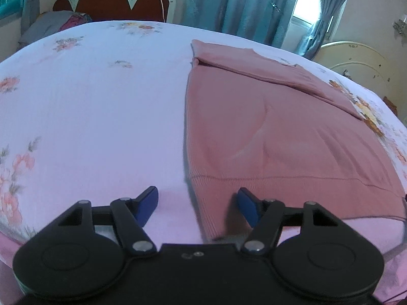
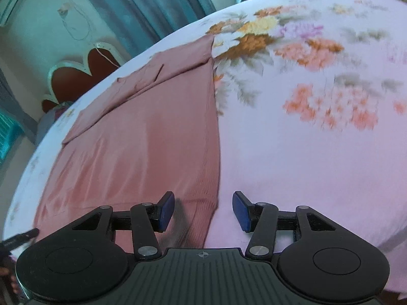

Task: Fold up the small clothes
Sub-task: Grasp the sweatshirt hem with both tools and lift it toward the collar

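While both tools are hovering low over the bed sheet [image 1: 89, 106], the pink garment [image 1: 279, 137] is lying flat, partly folded, w/ a folded-over layer at its far end. Left gripper [image 1: 197, 207] is gaping wide, holding nothing; garment's near-left hem corner is sitting btwn its blue pads [image 1: 147, 204], body spreading toward 1 o'clock. Right gripper [image 2: 203, 211] is likewise spread wide, empty; garment's near-right corner is lying btwn its pads, cloth running off toward 11 o'clock. Headboard [image 1: 119, 2] and curtains [image 1: 229, 0] are showing at 12.
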Demonstrator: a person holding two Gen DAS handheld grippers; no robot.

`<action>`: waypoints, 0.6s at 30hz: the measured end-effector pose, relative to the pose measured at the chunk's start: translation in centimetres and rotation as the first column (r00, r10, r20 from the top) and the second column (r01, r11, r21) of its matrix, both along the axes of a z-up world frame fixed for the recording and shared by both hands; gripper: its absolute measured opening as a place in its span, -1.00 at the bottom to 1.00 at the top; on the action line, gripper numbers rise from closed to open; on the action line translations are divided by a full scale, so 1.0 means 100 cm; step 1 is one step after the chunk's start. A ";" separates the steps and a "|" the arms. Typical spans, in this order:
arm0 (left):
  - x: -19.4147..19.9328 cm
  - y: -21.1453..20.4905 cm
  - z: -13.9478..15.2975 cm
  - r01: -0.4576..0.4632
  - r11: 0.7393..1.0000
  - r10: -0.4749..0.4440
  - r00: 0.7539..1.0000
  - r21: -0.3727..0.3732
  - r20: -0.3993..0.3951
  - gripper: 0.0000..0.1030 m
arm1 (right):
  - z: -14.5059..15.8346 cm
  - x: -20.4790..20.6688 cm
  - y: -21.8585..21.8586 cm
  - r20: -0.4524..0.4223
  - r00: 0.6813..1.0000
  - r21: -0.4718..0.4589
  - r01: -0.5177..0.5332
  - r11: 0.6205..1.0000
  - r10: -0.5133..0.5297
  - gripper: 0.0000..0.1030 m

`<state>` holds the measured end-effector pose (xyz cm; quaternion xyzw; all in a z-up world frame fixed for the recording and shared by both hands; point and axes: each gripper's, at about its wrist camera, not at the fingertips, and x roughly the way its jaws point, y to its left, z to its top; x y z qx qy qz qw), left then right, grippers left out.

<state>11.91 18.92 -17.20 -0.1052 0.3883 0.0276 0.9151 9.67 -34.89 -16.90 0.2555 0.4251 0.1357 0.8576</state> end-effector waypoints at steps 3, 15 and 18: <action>-0.003 0.005 -0.001 0.025 0.995 -0.024 1.000 -0.093 0.010 0.28 | -0.001 -0.005 0.000 -0.007 1.000 0.060 -0.010 0.998 0.010 -0.01; 0.017 0.025 -0.020 0.060 0.918 -0.051 0.998 -0.391 0.034 -0.31 | -0.017 0.010 -0.009 -0.073 0.997 0.272 0.014 0.962 0.006 -0.33; 0.015 0.022 -0.022 0.076 0.923 -0.067 0.997 -0.377 0.037 -0.39 | -0.018 0.001 -0.003 -0.068 0.995 0.283 -0.050 0.958 0.072 -0.47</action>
